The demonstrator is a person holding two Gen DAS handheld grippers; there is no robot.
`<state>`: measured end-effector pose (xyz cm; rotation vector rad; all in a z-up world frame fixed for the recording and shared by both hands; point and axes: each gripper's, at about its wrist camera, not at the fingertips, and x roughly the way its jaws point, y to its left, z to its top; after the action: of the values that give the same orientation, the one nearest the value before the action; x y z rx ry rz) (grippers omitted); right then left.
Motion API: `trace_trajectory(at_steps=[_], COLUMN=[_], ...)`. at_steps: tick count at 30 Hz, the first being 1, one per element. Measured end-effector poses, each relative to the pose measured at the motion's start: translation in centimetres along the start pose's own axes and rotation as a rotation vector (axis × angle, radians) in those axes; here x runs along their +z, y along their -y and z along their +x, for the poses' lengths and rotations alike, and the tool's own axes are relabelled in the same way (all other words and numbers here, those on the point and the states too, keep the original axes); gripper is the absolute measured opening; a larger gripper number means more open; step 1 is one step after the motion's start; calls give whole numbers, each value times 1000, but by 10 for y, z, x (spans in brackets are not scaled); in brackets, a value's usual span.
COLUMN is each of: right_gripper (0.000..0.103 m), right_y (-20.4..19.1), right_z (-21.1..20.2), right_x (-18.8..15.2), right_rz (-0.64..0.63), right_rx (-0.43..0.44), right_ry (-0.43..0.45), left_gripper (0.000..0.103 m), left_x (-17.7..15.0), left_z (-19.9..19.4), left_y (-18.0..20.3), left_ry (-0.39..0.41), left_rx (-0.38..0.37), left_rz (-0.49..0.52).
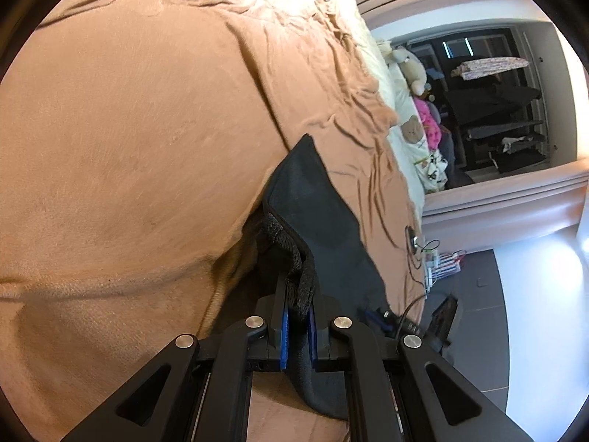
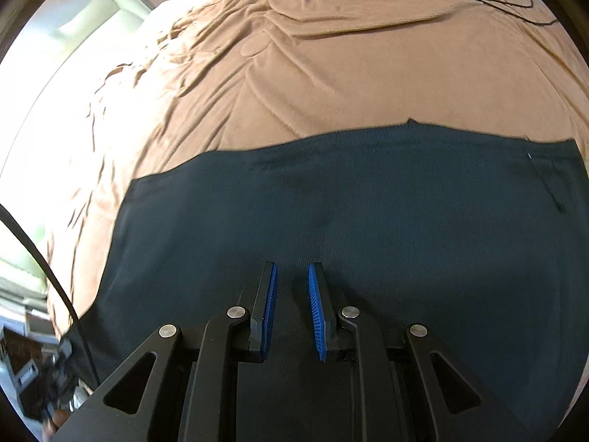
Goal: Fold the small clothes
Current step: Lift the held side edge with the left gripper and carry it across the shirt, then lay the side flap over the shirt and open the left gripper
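While left tongs (image 1: 299,307) pinch hem, dark garment (image 2: 331,213) lies flat.

A dark, fine-ribbed garment (image 2: 349,213) lies spread flat on the brown bedspread (image 2: 368,73), its far edge running nearly straight across. In the left wrist view one bunched, mesh-textured edge of it (image 1: 300,280) is lifted and pinched, the cloth standing on edge.

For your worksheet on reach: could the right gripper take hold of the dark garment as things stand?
Probably yes: the right gripper is open right over the dark garment, with nothing between them.
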<state>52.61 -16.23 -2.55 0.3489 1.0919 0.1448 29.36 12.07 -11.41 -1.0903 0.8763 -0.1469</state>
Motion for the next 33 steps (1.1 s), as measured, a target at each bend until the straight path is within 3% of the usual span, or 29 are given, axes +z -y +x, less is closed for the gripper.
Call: trace_trajectory(at_steps=[3, 14, 33], right_gripper=[23, 23, 23], right_y=[0, -17, -48], right_z=[-6, -15, -5], right_x=[-18, -66, -130], right_rz=[-33, -108, -193], right_rx=[28, 52, 68], right_ry=[-26, -89, -137], left_gripper=[8, 8, 8], left_x=[1, 7, 2], left_z=[-1, -2, 16], left_y=[8, 38, 89], left_ry=[1, -17, -79], left_rx=[-30, -123, -192], left_rz=[12, 71, 189])
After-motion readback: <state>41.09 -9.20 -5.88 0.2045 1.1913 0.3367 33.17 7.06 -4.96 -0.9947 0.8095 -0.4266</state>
